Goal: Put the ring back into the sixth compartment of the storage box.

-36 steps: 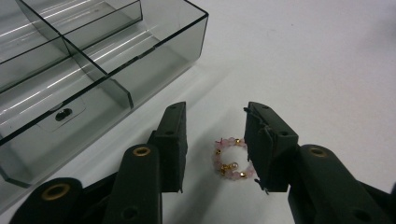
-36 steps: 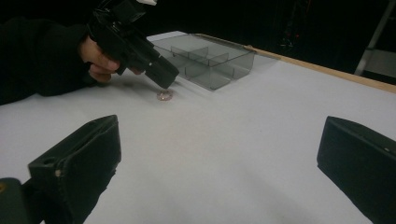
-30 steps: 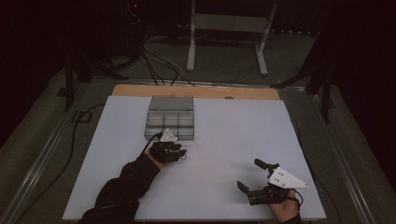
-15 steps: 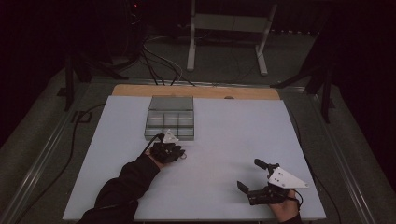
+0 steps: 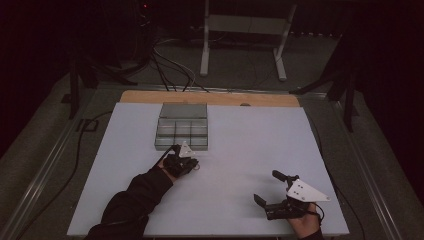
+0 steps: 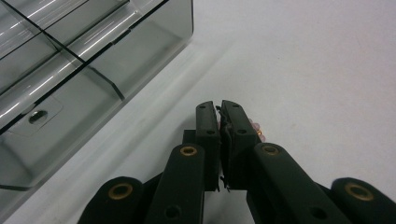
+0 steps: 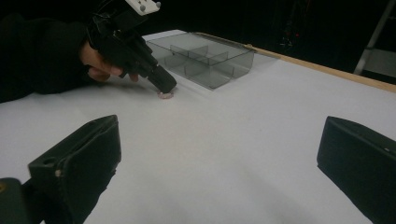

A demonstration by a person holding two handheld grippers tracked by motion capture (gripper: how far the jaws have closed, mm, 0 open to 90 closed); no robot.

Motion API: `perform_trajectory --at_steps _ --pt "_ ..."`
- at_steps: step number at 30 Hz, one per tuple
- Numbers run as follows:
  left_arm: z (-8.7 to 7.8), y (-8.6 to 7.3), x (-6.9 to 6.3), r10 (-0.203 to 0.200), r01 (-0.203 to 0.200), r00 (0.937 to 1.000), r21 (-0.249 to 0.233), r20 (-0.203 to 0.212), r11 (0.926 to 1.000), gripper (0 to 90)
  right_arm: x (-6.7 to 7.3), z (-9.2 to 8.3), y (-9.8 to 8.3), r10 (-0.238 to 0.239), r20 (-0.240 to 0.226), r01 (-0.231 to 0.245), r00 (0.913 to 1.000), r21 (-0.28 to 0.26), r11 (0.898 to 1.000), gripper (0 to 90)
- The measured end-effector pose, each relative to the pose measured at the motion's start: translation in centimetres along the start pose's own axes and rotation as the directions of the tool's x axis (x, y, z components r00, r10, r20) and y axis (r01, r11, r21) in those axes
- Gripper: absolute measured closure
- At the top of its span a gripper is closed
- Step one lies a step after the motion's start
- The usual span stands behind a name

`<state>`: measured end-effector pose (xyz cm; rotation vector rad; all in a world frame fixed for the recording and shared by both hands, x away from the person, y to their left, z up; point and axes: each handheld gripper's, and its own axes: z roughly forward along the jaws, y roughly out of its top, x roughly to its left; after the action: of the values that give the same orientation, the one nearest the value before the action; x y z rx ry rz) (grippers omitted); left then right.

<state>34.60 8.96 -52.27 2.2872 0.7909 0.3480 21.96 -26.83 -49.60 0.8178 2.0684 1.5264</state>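
Here, the left gripper (image 6: 219, 108) tilts down to the white table (image 5: 240, 150) just beside the clear compartment box (image 5: 182, 126), jaws pressed nearly together over a small pinkish thing (image 6: 256, 127); whether it is gripped, I cannot tell. The right gripper (image 5: 272, 187) rests well apart, jaws spread wide, holding nothing.

left gripper (image 5: 192, 164) shifted slightly nearer along the table, away from the clear tray (image 5: 182, 127)
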Motion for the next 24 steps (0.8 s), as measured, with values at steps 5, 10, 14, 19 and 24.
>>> perform_trajectory --at_steps 5,10,14,19,24 --pt "-0.02 -0.04 0.2 -0.012 0.012 0.9998 -0.005 0.015 0.9999 89.6 0.01 0.04 -0.01 -0.001 0.0 0.001 1.0 0.001 1.0 0.0" --pt "-0.04 0.08 0.15 -0.019 0.019 0.9997 0.0 0.013 0.9998 89.8 0.0 0.0 0.0 -0.001 0.001 0.001 1.0 0.0 1.0 0.0" --pt "-0.02 0.1 0.2 -0.026 0.026 0.9995 -0.004 0.017 0.9997 89.8 -0.01 0.0 0.0 0.0 0.001 0.0 1.0 0.0 1.0 0.0" --pt "-0.27 0.24 0.16 -0.032 0.032 0.9991 -0.015 0.027 0.9994 89.8 -0.04 -0.06 0.0 -0.001 0.001 0.001 1.0 -0.001 1.0 0.0" --pt "-0.62 0.41 0.11 -0.028 0.029 0.9992 -0.026 0.028 0.9993 89.8 -0.01 -0.07 0.02 -0.002 0.003 0.002 1.0 -0.002 1.0 0.0"
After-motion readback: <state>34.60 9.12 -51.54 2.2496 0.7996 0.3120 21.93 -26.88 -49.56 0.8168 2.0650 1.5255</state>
